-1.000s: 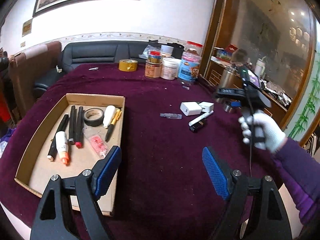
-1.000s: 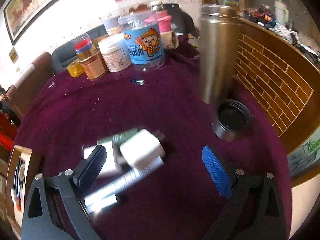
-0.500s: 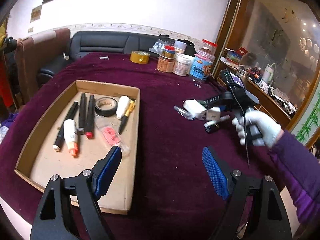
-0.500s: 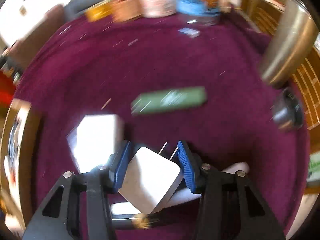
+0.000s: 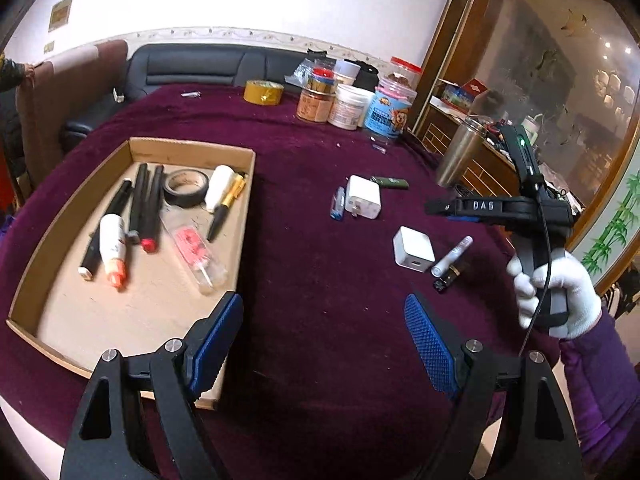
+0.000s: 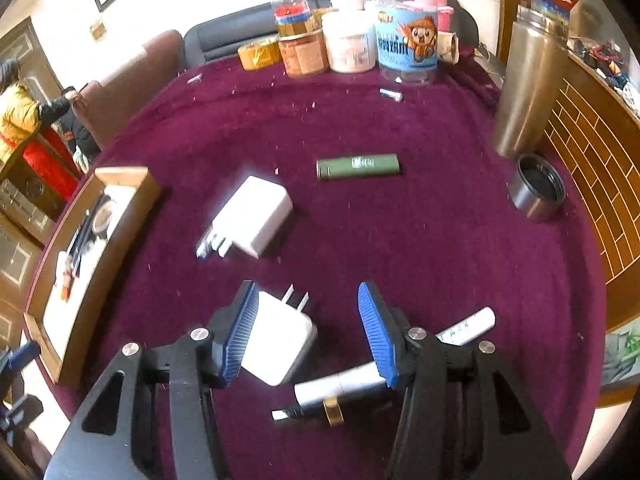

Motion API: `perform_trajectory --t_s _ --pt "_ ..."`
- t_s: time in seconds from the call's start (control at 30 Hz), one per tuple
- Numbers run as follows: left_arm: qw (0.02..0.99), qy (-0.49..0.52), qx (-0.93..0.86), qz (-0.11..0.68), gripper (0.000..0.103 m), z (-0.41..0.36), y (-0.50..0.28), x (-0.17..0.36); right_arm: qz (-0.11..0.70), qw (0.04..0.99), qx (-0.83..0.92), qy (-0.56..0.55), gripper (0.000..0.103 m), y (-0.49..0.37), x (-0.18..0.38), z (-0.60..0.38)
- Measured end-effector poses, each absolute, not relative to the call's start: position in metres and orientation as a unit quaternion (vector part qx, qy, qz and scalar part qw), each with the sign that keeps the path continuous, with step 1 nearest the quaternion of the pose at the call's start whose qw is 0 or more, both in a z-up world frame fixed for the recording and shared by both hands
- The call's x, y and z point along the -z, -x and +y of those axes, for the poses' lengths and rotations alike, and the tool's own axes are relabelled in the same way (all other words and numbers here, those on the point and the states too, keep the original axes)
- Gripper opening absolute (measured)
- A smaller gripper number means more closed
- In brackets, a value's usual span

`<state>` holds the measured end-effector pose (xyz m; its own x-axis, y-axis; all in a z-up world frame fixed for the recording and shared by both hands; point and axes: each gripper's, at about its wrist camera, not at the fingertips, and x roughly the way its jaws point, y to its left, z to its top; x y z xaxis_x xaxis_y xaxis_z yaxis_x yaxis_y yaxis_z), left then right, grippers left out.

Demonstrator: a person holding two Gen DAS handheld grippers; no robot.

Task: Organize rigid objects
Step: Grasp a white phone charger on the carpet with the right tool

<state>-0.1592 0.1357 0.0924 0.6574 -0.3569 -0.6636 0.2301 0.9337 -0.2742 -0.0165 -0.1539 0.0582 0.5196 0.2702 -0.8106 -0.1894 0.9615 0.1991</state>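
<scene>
A small white charger (image 6: pixel 280 344) lies on the purple tablecloth between the jaws of my right gripper (image 6: pixel 308 292). It rests against the left pad, and a gap separates it from the right pad as the jaws are opening. In the left wrist view the same charger (image 5: pixel 414 250) sits below the right gripper (image 5: pixel 444 212), which a gloved hand holds. A bigger white charger (image 6: pixel 256 216), a green cylinder (image 6: pixel 358 166) and a white tube (image 6: pixel 466 330) lie nearby. My left gripper (image 5: pixel 322 308) hangs open and empty beside the cardboard tray (image 5: pixel 192 148), which holds pens, tape and tubes.
Several jars (image 5: pixel 352 106) and a yellow tape roll (image 5: pixel 264 92) stand at the table's far side. A steel flask (image 6: pixel 528 92) and its cap (image 6: pixel 538 192) sit by the right edge, against a wooden brick-pattern wall. A silver tube (image 6: pixel 344 386) lies under the right finger.
My right gripper went from wide open to narrow around the small charger. The charger now lies nearer, apart from the bigger one. The left gripper barely moved.
</scene>
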Motion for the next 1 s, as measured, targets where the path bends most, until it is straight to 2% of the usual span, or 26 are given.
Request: perform_trajectory --t_s 0.6,0.7,0.83,0.9,1.0 --pt "0.904 0.089 0.141 0.393 0.079 0.139 0.159 -0.083 0.512 0.837 -0.153 -0.123 0.052 0.022 -0.022 -0.14" --pt "0.905 0.091 0.14 0.391 0.079 0.141 0.16 -0.083 0.513 0.836 -0.148 -0.128 0.058 0.02 -0.019 -0.135" --pt "0.907 0.089 0.137 0.388 0.079 0.144 0.162 -0.084 0.509 0.843 -0.134 -0.11 0.06 0.02 -0.019 -0.125" --pt "0.907 0.088 0.136 0.388 0.079 0.144 0.162 -0.084 0.508 0.845 -0.13 -0.105 0.067 0.02 -0.019 -0.121" --pt "0.906 0.09 0.137 0.39 0.079 0.144 0.162 -0.082 0.507 0.85 -0.116 -0.087 0.067 0.018 -0.018 -0.112"
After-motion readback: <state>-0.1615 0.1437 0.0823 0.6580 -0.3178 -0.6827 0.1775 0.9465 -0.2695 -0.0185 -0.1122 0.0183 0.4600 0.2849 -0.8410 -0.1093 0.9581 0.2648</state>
